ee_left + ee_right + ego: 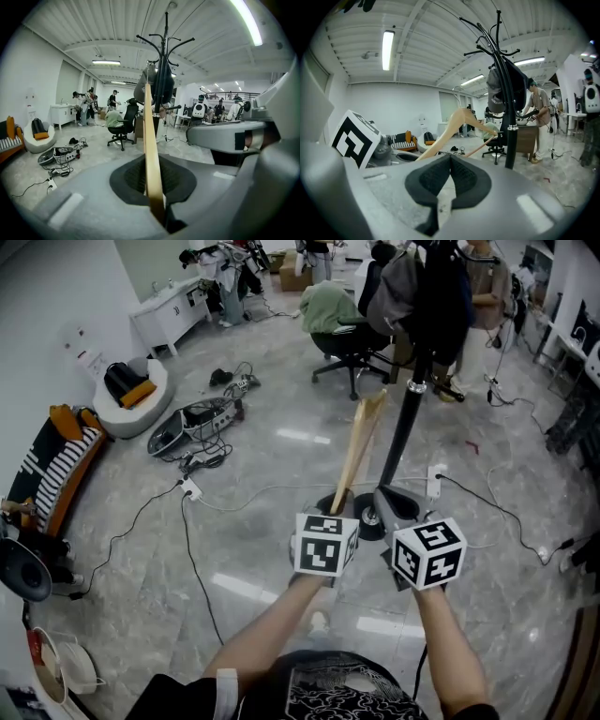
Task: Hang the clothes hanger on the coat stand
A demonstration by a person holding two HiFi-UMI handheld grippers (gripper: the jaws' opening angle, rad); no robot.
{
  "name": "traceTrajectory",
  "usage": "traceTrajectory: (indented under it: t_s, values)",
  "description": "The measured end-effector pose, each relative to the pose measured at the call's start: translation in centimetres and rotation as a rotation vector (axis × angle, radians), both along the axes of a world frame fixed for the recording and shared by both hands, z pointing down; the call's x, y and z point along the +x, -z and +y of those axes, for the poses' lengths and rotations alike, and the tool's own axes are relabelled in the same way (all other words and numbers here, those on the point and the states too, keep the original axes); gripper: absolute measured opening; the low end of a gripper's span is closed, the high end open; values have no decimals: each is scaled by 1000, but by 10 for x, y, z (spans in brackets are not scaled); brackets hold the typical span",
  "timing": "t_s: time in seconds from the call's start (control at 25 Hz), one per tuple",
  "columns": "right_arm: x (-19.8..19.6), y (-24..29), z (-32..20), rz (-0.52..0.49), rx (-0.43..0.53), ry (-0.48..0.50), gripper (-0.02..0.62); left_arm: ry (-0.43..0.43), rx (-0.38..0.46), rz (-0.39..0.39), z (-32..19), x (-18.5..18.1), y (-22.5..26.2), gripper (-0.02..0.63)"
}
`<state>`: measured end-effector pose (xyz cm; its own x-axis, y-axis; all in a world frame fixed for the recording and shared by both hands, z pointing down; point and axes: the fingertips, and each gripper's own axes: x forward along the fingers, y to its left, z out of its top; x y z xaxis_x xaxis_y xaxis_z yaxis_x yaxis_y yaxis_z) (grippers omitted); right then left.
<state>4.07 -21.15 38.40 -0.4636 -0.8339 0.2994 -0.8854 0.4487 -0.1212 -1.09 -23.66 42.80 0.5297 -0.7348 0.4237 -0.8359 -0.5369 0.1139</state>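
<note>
A pale wooden clothes hanger (361,442) stands up from my left gripper (339,507), which is shut on its lower end. In the left gripper view the hanger (149,136) shows edge-on, clamped between the dark pads (133,180). The black coat stand (403,423) rises just right of the hanger, with dark bags (427,292) on its upper hooks. Its hooks (165,40) are above the hanger's top. My right gripper (392,507) is beside the left one, near the stand's base (367,519). It is shut with nothing held (450,161). The hanger (457,123) and the stand (505,89) show ahead of it.
A black office chair (349,338) with a green garment stands behind the stand. Cables and a power strip (190,489) run over the marble floor, with a heap of gear (197,423) at left. A striped sofa (52,465) lines the left wall. People stand at the back.
</note>
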Motion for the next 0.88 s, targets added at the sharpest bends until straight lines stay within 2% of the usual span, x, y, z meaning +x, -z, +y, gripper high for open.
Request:
traceTrajectory:
  t_s: [0.48, 0.88]
  values:
    - [-9, 8, -46, 15, 23, -76, 0, -82, 2, -1, -46, -4, -2, 12]
    - [-5, 14, -73, 45, 26, -113, 0, -114, -10, 3, -77, 1, -6, 12]
